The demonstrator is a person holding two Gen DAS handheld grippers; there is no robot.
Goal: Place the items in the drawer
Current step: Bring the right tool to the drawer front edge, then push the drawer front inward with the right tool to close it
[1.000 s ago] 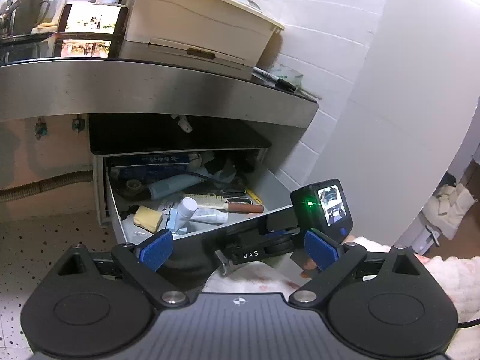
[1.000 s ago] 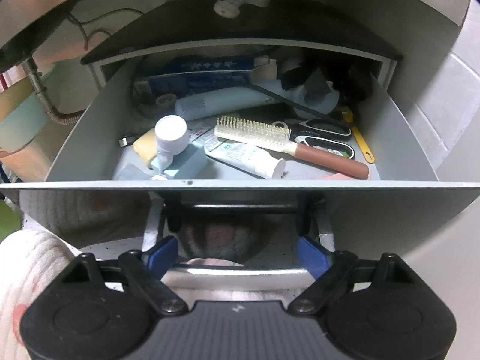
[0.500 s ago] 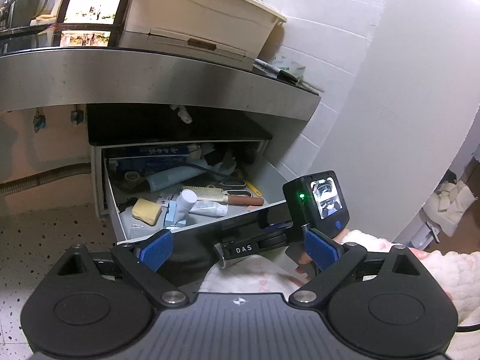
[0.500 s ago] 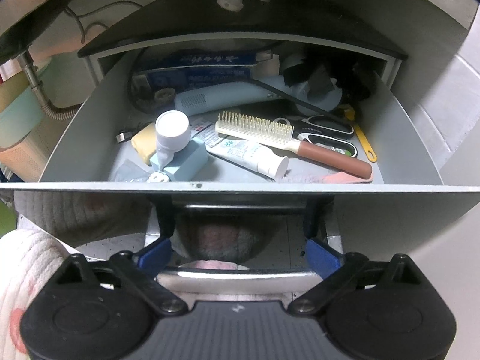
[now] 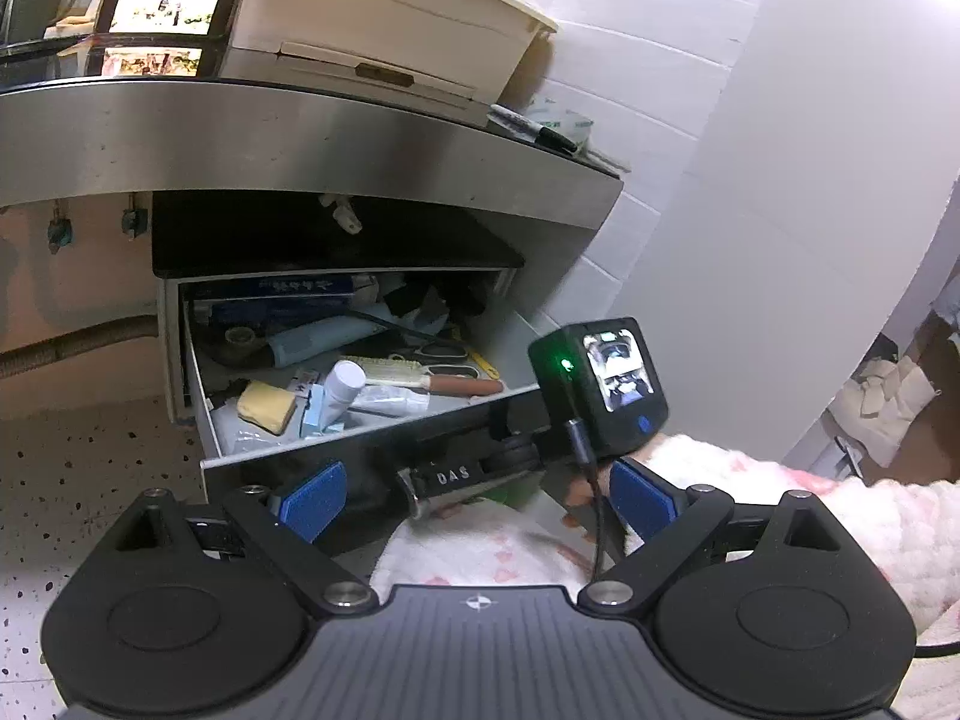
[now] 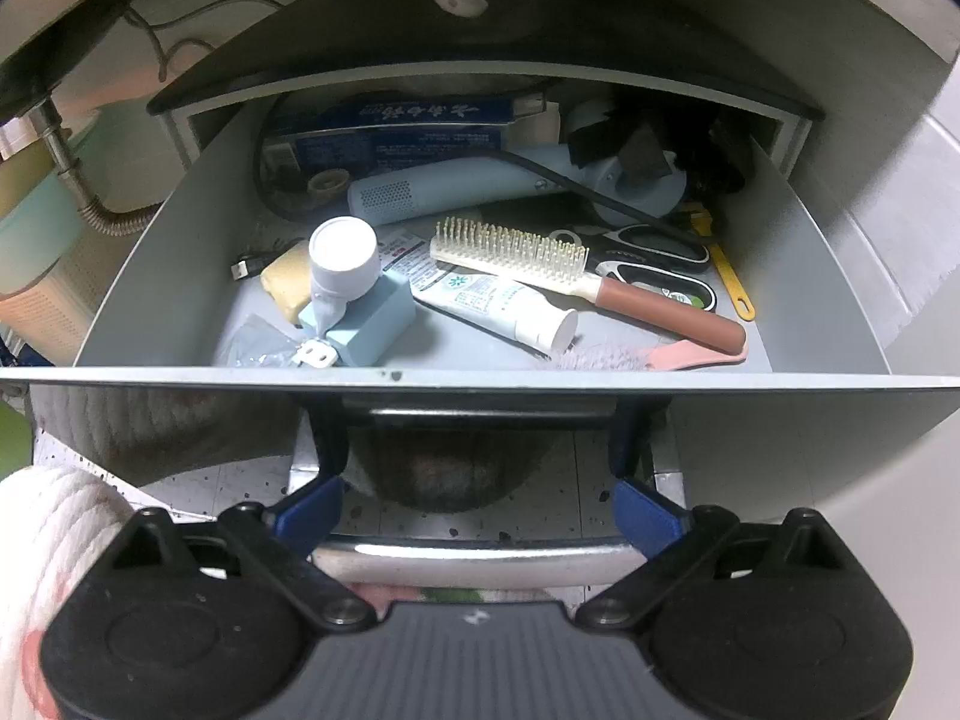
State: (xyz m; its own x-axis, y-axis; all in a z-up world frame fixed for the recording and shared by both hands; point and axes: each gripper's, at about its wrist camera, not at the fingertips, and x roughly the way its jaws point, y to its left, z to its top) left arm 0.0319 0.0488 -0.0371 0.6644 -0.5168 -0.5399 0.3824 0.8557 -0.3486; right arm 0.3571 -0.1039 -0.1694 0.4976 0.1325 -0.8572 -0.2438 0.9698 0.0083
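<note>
White tiled walls and a speckled floor surround a steel counter (image 5: pixel 300 138), seen in the upper half of the left wrist view. On the counter stand a cream storage box (image 5: pixel 384 30) and a lit phone screen (image 5: pixel 171 6) at the upper left.

Below the counter, at frame centre, the grey drawer (image 5: pixel 360 438) is pulled out. Its contents, as seen in the right wrist view:
- hairbrush (image 6: pixel 576 276) with a brown handle, lying diagonally across the centre;
- white tube (image 6: pixel 504 312), partly under the brush;
- white-capped bottle (image 6: pixel 343 255), resting on a pale blue block (image 6: pixel 375 324) at centre left;
- yellow sponge (image 6: pixel 285 285), touching the bottle on its left;
- scissors (image 6: pixel 654 252) with black handles, right of centre, beside a yellow strip (image 6: pixel 729 276);
- pink brush (image 6: pixel 648 357) along the front wall, lower right;
- blue box (image 6: pixel 408 120) against the back wall.

Left gripper (image 5: pixel 474 495): fingers spread wide, nothing between the blue pads (image 5: pixel 312 498). It sits at lower centre of its own view, in front of the drawer.

Right gripper (image 6: pixel 480 516): fingers spread wide, one on each side of the chrome drawer handle (image 6: pixel 474 561); no clamping is visible. In the left wrist view its camera module (image 5: pixel 606 390) shows right of centre, at the drawer front.
</note>
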